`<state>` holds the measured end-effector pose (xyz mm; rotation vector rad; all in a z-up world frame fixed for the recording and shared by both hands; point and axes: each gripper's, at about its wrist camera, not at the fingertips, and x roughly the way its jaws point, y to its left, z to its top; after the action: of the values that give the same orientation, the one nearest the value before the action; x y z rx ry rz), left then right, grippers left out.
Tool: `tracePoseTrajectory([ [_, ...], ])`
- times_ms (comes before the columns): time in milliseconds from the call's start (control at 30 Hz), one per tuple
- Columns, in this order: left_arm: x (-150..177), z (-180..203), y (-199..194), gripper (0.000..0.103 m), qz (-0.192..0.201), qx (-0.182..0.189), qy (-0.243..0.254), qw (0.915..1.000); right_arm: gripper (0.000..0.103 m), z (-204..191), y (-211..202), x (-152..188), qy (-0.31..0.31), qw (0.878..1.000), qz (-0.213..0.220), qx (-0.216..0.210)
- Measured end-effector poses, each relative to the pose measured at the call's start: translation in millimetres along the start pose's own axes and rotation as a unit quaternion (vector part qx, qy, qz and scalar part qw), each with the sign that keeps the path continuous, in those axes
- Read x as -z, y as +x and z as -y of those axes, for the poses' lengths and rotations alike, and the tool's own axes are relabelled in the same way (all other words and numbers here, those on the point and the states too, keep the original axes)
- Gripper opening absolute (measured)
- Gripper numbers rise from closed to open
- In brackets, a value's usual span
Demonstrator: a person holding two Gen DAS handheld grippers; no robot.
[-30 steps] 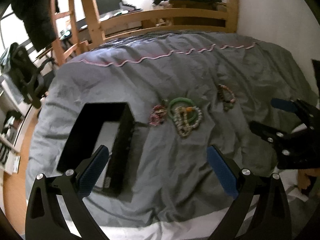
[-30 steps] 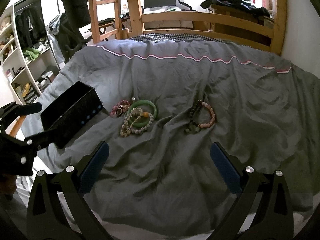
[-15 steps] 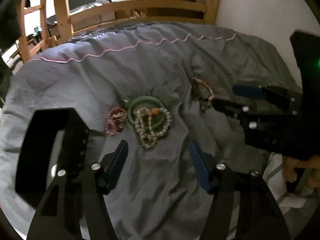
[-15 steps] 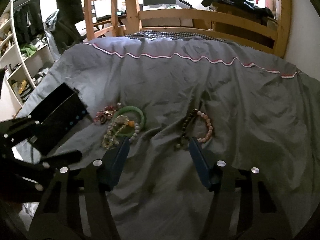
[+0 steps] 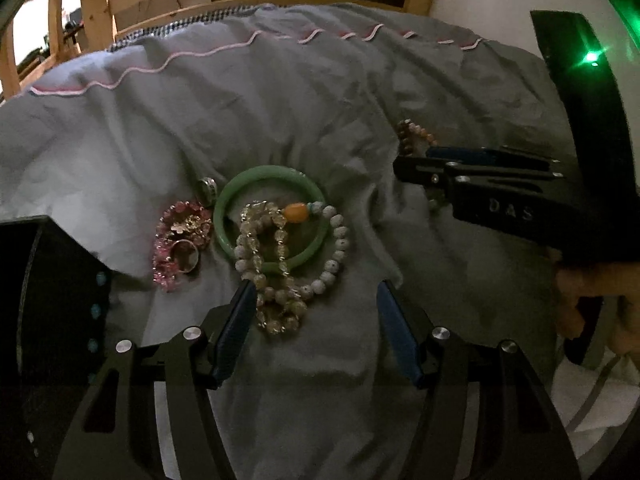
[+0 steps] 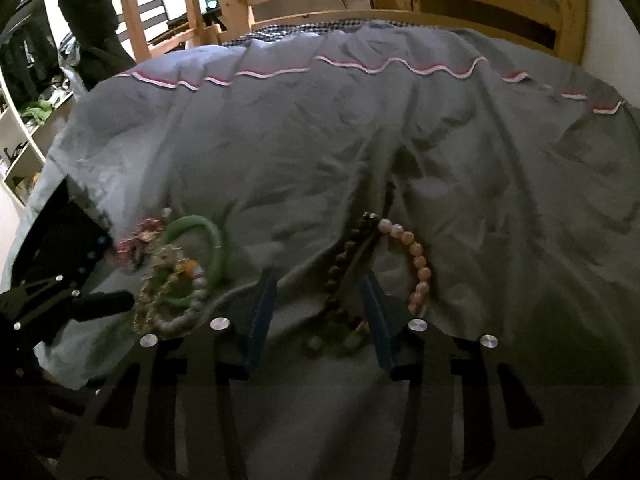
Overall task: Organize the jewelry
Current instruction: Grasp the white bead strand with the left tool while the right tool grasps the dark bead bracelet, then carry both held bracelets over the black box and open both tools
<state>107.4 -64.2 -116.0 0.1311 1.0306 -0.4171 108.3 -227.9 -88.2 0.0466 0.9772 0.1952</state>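
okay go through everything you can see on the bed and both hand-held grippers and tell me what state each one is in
Left hand-held gripper: open, over the pale beads.
Right hand-held gripper: open, straddling the dark bead bracelet.
Green bangle: flat on the duvet, beads draped over it.
Pink bracelet: bunched, loose.
Black box: lidless, as far as visible.

Black box (image 5: 52,320) cut off by the left edge in the left wrist view, interior too dark to read; in the right wrist view only its corner (image 6: 68,236) shows, partly behind the left gripper (image 6: 92,304). Pink-and-brown bead bracelet (image 5: 412,136) mostly hidden behind the right gripper (image 5: 416,164), whose finger gap can't be judged from this side. Green bangle (image 6: 200,256) and bead pile (image 6: 176,296) motion-blurred in the right wrist view; lower end of the dark bead strand (image 6: 340,280) smeared, beads indistinct.
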Motion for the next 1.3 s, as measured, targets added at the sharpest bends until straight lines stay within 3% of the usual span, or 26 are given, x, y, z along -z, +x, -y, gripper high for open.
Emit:
tracePoseTrajectory([
  [67,0.0,-4.8,5.2,0.055,-0.006,0.007,-0.008,0.9999,0.037,2.5,10.2,-1.6,0.003,1.0,-0.004,0.001],
  [133,0.0,-10.0,7.8,0.04,-0.011,0.012,-0.017,0.9997,0.031,2.2,15.2,-2.4,0.0,1.0,-0.004,0.003],
  [267,-1.3,-13.4,5.4,0.032,-0.015,0.014,-0.025,0.9995,0.01,0.6,12.3,-2.6,-0.007,1.0,0.0,0.004],
  [300,-1.9,-13.4,3.2,0.025,-0.015,0.013,-0.026,0.9994,0.009,1.4,9.5,-3.9,-0.003,1.0,0.004,0.002],
  [533,-1.9,-12.4,-11.5,0.024,-0.015,0.009,-0.026,0.9995,0.009,3.3,-17.9,-11.1,0.016,0.999,0.041,-0.018],
  [633,-2.7,-13.1,-19.2,0.008,-0.012,0.016,-0.023,0.9995,0.008,1.6,-28.3,-15.1,0.019,0.998,0.055,-0.029],
  [1300,-5.3,-17.2,-52.6,0.008,0.027,0.018,-0.028,0.9991,0.009,-6.4,-57.0,-20.9,0.018,0.993,0.102,-0.058],
])
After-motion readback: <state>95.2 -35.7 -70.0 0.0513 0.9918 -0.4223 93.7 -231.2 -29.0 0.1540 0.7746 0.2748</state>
